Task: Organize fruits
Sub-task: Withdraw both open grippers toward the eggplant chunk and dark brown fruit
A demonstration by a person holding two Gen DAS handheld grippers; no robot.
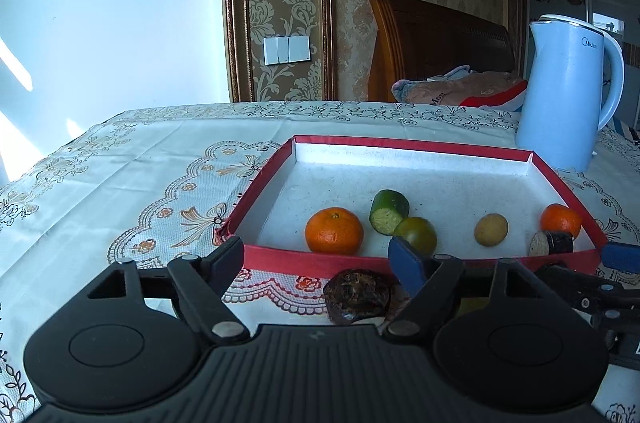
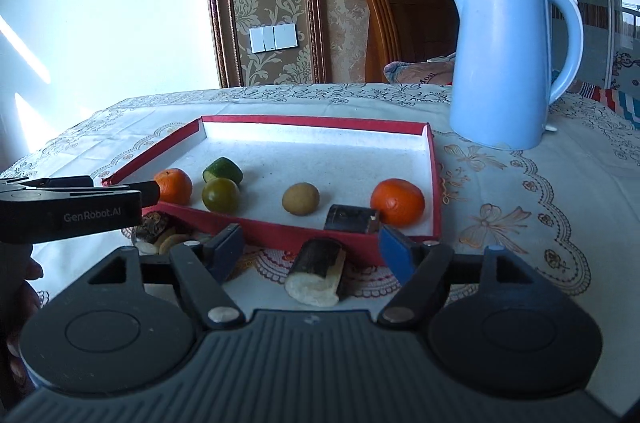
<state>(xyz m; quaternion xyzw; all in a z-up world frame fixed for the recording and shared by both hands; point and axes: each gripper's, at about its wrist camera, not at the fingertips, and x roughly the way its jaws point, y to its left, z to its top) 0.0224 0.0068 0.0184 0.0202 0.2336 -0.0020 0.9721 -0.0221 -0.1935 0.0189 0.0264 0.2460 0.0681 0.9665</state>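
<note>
Your left gripper (image 1: 318,259) and right gripper (image 2: 312,249) both stand released, nothing between the pads, just short of the red tray's (image 2: 280,229) near wall. Inside the tray lie two oranges (image 2: 397,202), a green fruit (image 2: 221,195), a cucumber piece (image 2: 223,170) and a yellowish fruit (image 2: 300,198). Outside that near wall lie a dark-skinned cut piece (image 2: 318,273) and a dark wrinkled fruit (image 1: 355,296).

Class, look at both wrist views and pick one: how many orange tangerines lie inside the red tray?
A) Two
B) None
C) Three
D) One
A: one tangerine sits near the left end of the red tray, and a second tangerine sits at its right end; the other pieces inside are green, tan or dark.
</note>
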